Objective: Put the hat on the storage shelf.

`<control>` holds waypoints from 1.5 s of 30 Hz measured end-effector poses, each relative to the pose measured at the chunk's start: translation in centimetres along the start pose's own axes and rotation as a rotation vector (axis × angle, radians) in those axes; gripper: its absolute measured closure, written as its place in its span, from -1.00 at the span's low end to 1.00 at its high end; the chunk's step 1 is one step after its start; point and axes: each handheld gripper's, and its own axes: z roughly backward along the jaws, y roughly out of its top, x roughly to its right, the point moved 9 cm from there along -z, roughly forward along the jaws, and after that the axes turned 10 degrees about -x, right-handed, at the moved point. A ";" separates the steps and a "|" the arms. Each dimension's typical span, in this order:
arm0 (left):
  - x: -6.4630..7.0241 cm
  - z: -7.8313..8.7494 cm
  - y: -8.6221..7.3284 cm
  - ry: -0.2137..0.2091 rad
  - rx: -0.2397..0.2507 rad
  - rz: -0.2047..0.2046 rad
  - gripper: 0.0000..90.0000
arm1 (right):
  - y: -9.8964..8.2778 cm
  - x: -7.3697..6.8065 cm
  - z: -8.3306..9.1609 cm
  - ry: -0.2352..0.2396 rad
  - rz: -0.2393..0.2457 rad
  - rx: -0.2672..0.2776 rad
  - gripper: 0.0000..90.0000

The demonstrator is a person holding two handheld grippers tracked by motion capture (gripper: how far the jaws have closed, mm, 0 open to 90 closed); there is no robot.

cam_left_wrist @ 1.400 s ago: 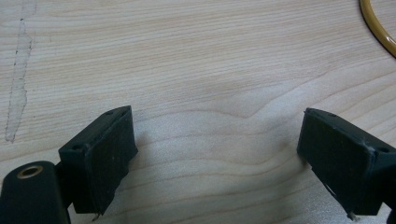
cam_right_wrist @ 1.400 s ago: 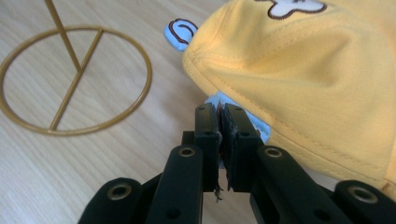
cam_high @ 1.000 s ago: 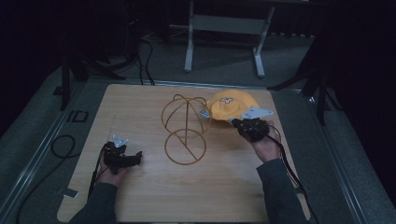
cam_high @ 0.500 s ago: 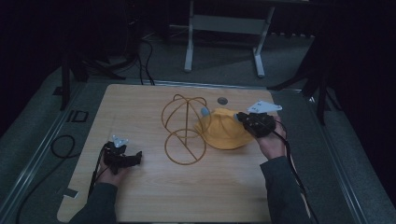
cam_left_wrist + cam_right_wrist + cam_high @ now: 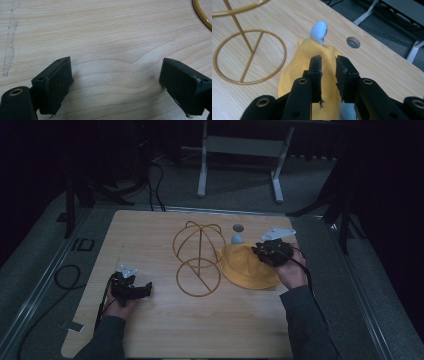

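A light wooden table with rounded corners (image 5: 165,330) is seen carrying three things. A gold wire hat stand with a domed cage on a ringed base (image 5: 198,264) is set upright near the middle, and a yellow fabric hat with a soft brim (image 5: 245,267) is laid flat just to its right, close to the ring of the base, with a pale blue rounded piece (image 5: 236,239) at its far edge. A round grey-lined hole (image 5: 238,227) is cut into the tabletop near the far edge, beyond the hat.

Yellow hat (image 5: 247,267) flat on table (image 5: 150,235)
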 end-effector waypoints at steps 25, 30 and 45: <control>0.0 0.0 0.0 0.001 -0.002 -0.002 -0.74 | 0.9 1.3 -2.1 0.012 0.085 -0.168 0.51; 0.0 0.0 0.0 -0.001 0.000 0.001 -0.74 | 1.2 1.3 -2.6 0.017 0.094 -0.184 0.49; 0.0 0.0 0.0 0.000 -0.001 -0.002 -0.74 | 0.4 1.1 -4.2 0.030 0.107 -0.268 0.51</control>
